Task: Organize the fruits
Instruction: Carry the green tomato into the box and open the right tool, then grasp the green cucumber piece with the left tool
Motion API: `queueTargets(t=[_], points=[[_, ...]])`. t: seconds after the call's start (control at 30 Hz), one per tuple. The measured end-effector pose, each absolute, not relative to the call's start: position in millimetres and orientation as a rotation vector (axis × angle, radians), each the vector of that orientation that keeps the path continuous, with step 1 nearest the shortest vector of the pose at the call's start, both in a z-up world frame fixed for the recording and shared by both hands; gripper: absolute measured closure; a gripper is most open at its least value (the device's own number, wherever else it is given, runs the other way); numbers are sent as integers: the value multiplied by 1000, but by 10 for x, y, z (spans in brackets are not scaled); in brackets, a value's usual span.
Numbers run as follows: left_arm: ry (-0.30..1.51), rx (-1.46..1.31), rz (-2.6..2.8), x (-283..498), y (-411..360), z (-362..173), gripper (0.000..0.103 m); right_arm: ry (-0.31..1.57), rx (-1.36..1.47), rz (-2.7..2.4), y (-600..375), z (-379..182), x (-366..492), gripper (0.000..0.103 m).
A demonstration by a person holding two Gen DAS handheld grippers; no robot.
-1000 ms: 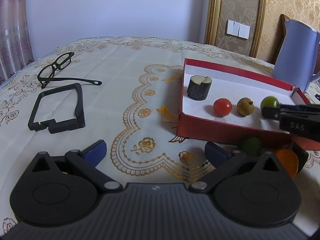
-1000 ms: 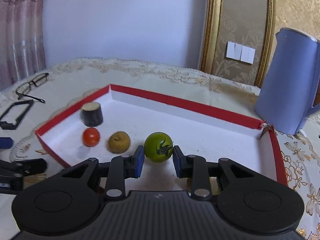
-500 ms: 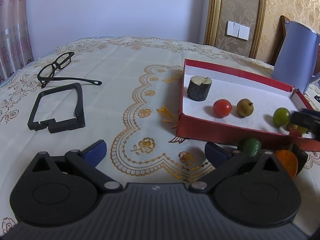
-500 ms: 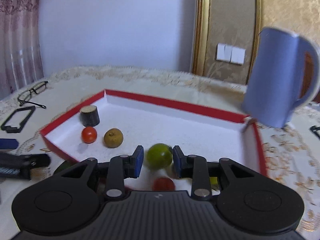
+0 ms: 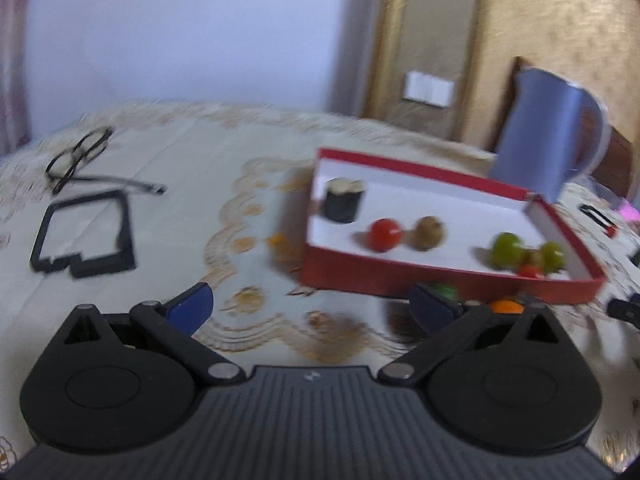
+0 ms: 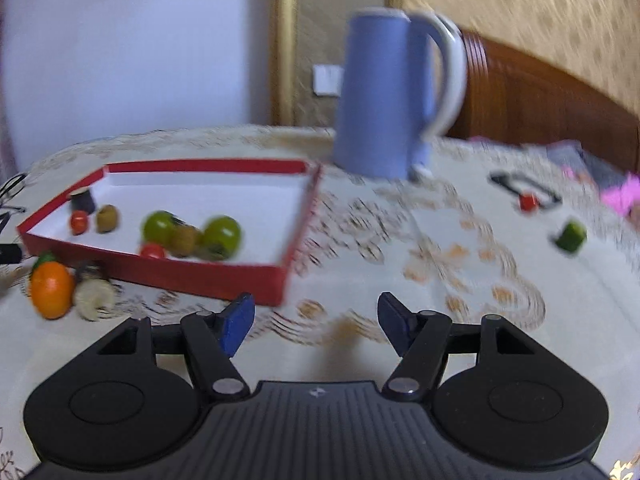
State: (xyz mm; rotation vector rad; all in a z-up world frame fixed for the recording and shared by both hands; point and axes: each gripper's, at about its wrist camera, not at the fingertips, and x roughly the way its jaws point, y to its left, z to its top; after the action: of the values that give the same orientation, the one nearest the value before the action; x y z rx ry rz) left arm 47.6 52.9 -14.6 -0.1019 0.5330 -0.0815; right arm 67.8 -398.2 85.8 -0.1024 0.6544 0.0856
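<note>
The right gripper (image 6: 316,326) was opening, empty, the red box (image 6: 192,274) at ten o'clock; the left gripper (image 5: 310,306) stood spread, empty.

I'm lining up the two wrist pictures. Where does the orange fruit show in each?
Left wrist: orange fruit low right, just before the red box's near wall, partly hidden behind the tool.
Right wrist: orange fruit far left, on the cloth before the red box.
Shared landmark: blue jug.
</note>
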Motion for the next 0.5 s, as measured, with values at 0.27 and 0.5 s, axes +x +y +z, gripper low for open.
queueTargets(t=[0.27, 0.5], points=[[536, 25, -187, 532, 293, -128, 0, 722, -57, 138, -4055, 750, 740, 27], [536, 109, -238, 586, 164, -157, 0, 733, -83, 142, -4011, 739, 758, 22]])
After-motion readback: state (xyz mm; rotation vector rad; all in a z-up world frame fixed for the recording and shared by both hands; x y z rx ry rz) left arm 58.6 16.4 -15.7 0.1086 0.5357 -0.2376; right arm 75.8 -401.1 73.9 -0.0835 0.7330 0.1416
